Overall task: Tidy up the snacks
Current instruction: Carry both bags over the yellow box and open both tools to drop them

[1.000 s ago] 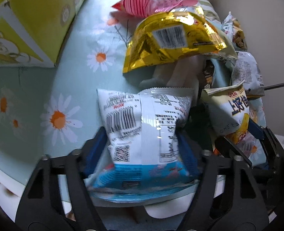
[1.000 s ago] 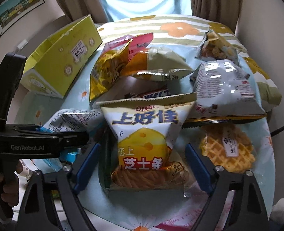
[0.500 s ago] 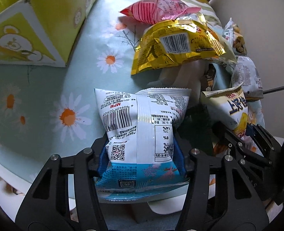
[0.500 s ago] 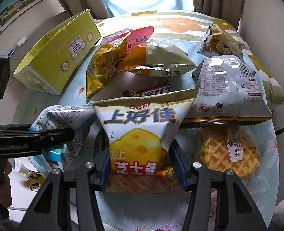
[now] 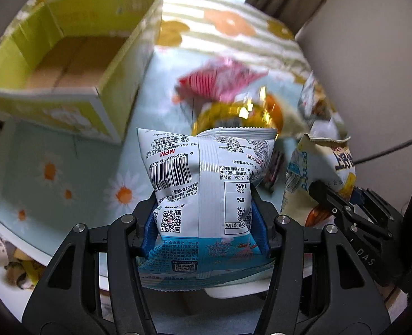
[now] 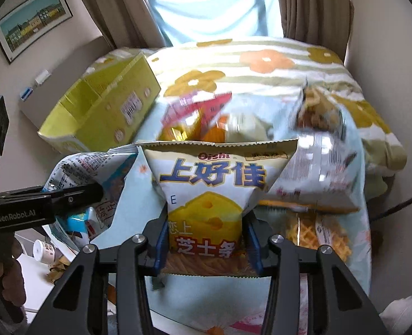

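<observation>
My left gripper (image 5: 204, 223) is shut on a white and blue snack bag (image 5: 206, 184), held upright above the table with its barcode side facing me. My right gripper (image 6: 204, 244) is shut on a white and yellow Oishi cheese-stick bag (image 6: 214, 184), also lifted. That bag also shows at the right of the left wrist view (image 5: 320, 173). The white and blue bag shows at the left of the right wrist view (image 6: 88, 167). An open yellow-green cardboard box (image 5: 66, 55) stands at the back left, its inside bare.
Several snack bags lie on the flowered tablecloth (image 5: 60, 173): a pink one (image 5: 220, 81), a gold one (image 5: 234, 114), a silver one (image 6: 317, 178) and a waffle pack (image 6: 317, 234). A wall stands close on the right. The table's front edge is near me.
Both grippers closed on their bags, then lifted them off the table. The view now sits higher, and the box's open inside has come into sight.
</observation>
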`<state>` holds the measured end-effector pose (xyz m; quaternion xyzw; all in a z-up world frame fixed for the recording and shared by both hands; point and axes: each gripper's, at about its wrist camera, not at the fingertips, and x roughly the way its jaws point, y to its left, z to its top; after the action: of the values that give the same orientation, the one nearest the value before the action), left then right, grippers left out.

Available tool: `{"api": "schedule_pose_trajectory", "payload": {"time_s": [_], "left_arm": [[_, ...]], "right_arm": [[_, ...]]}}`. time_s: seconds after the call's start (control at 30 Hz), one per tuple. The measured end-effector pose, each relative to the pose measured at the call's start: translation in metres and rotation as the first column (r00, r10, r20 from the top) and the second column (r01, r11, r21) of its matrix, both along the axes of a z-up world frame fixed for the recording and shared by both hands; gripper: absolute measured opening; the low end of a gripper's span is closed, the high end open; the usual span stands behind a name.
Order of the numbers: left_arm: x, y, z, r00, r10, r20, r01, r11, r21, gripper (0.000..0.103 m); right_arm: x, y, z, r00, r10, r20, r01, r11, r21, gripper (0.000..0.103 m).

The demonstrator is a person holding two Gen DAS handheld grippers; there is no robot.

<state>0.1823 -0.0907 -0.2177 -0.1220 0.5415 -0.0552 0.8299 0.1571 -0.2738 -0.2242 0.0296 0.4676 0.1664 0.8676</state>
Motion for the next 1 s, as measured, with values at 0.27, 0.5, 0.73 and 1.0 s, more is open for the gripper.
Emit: {"api": "schedule_pose_trajectory", "payload": {"time_s": [0.27, 0.5, 0.73, 1.0], "left_arm": [[0.019, 0.038, 0.066, 0.989, 0.029, 0.147, -0.028, 1.0, -0.004, 0.051], [0.059, 0.106, 0.098, 0.973, 0.038, 0.226, -0.037, 0.999, -0.011, 0.051], [0.109, 0.193, 0.109, 0.97, 0.043, 0.241, -0.041, 0.999, -0.012, 0.051], [0.168, 0.273, 0.09, 0.98, 0.029, 0.196, -0.039, 0.998, 0.049, 0.051]], "right_arm": [[0.032, 0.018, 0.065, 0.994, -0.021, 0.108, 0.023, 1.0, -0.02, 0.042], [0.064, 0.063, 0.096, 0.988, -0.028, 0.155, 0.031, 0.999, -0.014, 0.042], [0.107, 0.141, 0.117, 0.987, -0.023, 0.161, 0.021, 1.0, 0.01, 0.042], [0.161, 0.237, 0.105, 0.993, -0.005, 0.122, 0.003, 1.0, 0.017, 0.042]]}}
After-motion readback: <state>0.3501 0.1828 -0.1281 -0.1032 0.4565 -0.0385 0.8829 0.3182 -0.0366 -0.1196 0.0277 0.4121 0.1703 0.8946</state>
